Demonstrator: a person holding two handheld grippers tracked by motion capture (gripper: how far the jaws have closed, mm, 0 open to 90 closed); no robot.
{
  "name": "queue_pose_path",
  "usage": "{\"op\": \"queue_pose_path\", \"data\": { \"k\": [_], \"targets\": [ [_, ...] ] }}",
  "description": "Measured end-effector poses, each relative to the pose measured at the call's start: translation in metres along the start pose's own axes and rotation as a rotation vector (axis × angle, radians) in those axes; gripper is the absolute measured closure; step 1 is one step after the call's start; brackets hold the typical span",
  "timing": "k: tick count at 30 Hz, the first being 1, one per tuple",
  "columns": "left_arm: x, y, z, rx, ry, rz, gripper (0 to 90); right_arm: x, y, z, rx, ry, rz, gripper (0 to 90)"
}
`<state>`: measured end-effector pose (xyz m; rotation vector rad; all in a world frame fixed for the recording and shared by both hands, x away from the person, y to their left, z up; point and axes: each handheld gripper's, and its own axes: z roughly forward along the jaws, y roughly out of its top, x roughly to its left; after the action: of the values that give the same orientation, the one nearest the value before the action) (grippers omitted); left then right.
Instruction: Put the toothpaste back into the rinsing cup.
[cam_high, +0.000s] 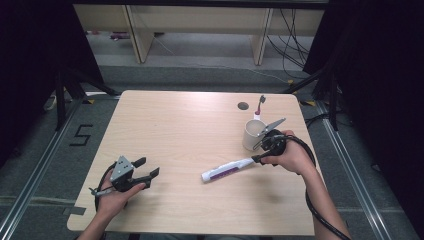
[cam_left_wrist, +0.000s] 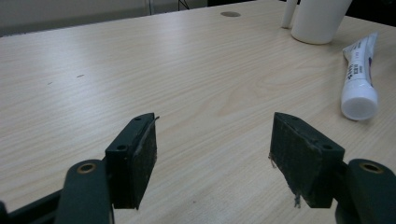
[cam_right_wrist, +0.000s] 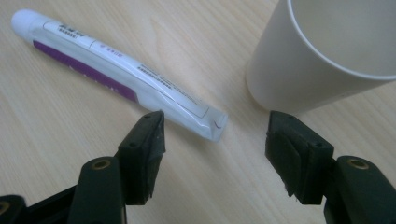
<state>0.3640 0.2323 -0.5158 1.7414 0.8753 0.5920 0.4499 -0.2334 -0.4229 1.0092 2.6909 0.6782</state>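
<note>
1. The right gripper (cam_right_wrist: 212, 154) has its two black jaws spread wide and gripping nothing. The flat crimped tail of a white plastic toothpaste tube with a purple stripe (cam_right_wrist: 116, 70) lies on the table just ahead of the gap, nearer the left jaw.
2. The tube rests flat on the pale wooden table (cam_high: 175, 130), its round white cap pointing away from that gripper. In the high view the tube (cam_high: 227, 169) sits right of centre, tail end just at the gripper's tips.
3. It looks light and soft-walled, with a glossy, probably slippery skin. A hard squeeze mid-body could dent it or push paste toward the cap. The crimped tail is the stiffest flat part; the shoulder near the cap is the firmest. Either seems a better hold than the belly.
4. A cream paper cup (cam_right_wrist: 322, 51) stands upright just beside the tail, near the right jaw. It is likely light and easy to tip.
5. A toothbrush (cam_high: 259, 106) stands just behind the cup.
6. The left gripper (cam_high: 145, 170) rests well apart at the table's near left, jaws open and empty.
</note>
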Motion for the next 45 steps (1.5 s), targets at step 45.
{"op": "queue_pose_path", "data": {
  "k": [45],
  "targets": [
    [-0.027, 0.023, 0.011, 0.062, -0.145, 0.038, 31.4, 0.036, 0.053, 0.052, 0.190, 0.166, -0.439, 38.7]
  ]
}}
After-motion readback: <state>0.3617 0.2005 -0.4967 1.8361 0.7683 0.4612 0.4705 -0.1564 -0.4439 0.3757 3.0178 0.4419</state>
